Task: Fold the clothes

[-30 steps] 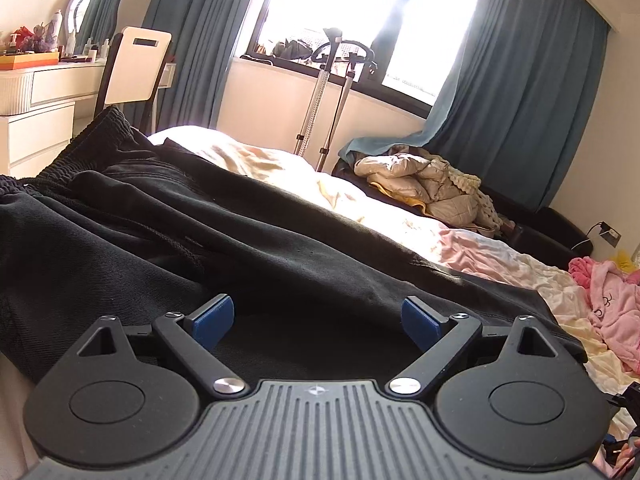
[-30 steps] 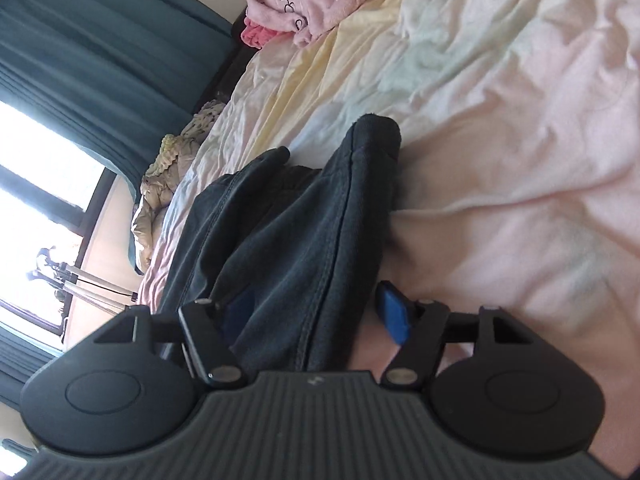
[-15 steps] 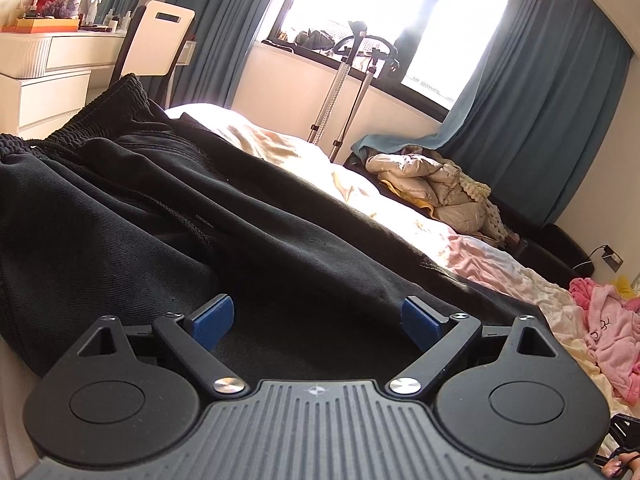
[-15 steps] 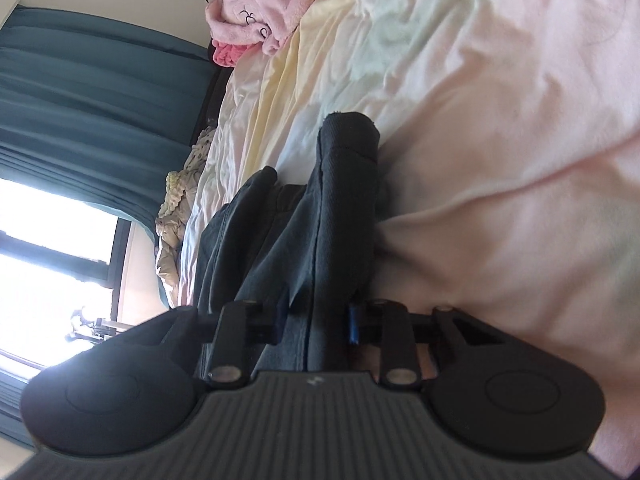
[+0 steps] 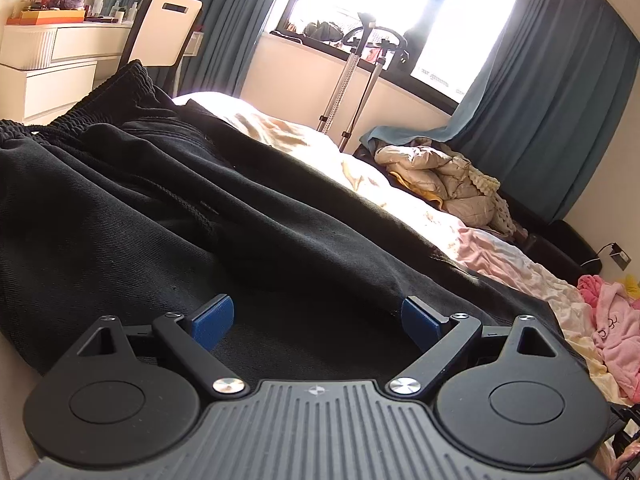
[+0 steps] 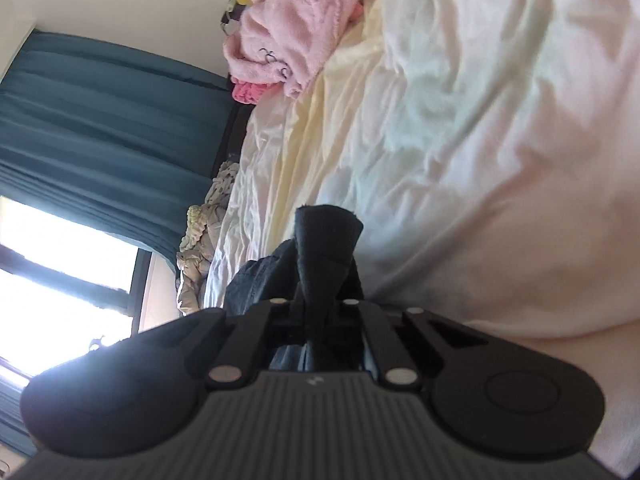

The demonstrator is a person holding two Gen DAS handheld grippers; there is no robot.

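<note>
Black trousers (image 5: 168, 200) lie spread across the bed, their elastic waistband at the far left. My left gripper (image 5: 316, 318) is open, its blue pads apart and low over the black cloth near the front edge. In the right wrist view my right gripper (image 6: 318, 312) is shut on the end of a trouser leg (image 6: 326, 240), which sticks up bunched between the fingers, lifted off the pale sheet (image 6: 480, 140).
A pink garment (image 6: 280, 40) lies at the bed's far side, also in the left wrist view (image 5: 616, 328). A beige jacket (image 5: 444, 176) sits near the teal curtains (image 5: 548, 80). A white dresser (image 5: 48, 64) and chair (image 5: 164, 32) stand at the left.
My right gripper closed on the trouser leg end and raised it off the sheet. My left gripper stayed open and shifted a little over the black cloth.
</note>
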